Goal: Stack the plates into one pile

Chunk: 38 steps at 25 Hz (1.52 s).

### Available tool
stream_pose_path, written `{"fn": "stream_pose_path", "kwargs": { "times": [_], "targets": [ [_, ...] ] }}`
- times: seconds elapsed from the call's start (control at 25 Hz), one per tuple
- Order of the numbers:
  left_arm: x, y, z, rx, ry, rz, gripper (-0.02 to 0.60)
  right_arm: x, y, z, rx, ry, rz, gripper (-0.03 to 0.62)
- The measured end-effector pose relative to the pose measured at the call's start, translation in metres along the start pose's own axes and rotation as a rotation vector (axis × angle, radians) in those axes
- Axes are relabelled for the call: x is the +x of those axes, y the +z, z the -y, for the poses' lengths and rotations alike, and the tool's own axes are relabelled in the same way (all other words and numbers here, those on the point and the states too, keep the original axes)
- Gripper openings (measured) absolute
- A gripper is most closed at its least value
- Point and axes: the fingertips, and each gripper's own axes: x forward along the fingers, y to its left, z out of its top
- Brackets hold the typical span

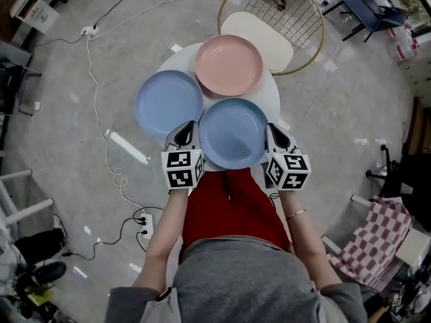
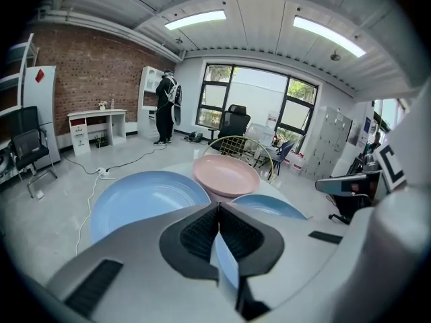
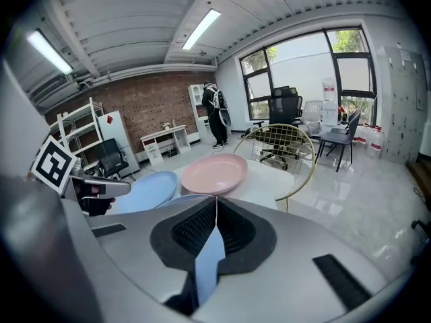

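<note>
Three round, shallow plates cluster mid-frame, face up. The pink plate (image 1: pixel 229 64) lies uppermost and the left blue plate (image 1: pixel 168 103) centre-left. The lower blue plate (image 1: pixel 233 132) sits just below them, its opposite rims pinched by the left gripper (image 1: pixel 190 125) and right gripper (image 1: pixel 271 128).

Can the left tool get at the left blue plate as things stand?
Likely yes: the left tool sits right beside the left blue plate with nothing between them, though its jaws are shut and must open first.
</note>
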Motion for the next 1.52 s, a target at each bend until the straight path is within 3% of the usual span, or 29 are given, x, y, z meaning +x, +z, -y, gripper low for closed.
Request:
{"fn": "stream_pose_path", "kwargs": {
  "times": [0.2,0.44,1.16,1.52],
  "targets": [
    [-0.002,-0.021,0.003,0.022,0.001,-0.052,0.017,0.005,-0.021,0.01,-0.032,-0.013,-0.055,0.029],
    [0.002,-0.042,0.015,-0.015,0.011,-0.074,0.017,0.006,-0.033,0.028,-0.084,-0.008,-0.077,0.029],
    [0.004,-0.085,0.017,-0.06,0.088,-0.153,0.02,0.03,-0.064,0.026,-0.196,0.084,-0.211,0.031],
    [0.005,-0.095,0.009,-0.105,0.117,-0.174,0.087,0.037,-0.065,0.027,-0.203,0.083,-0.23,0.032]
  ]
}}
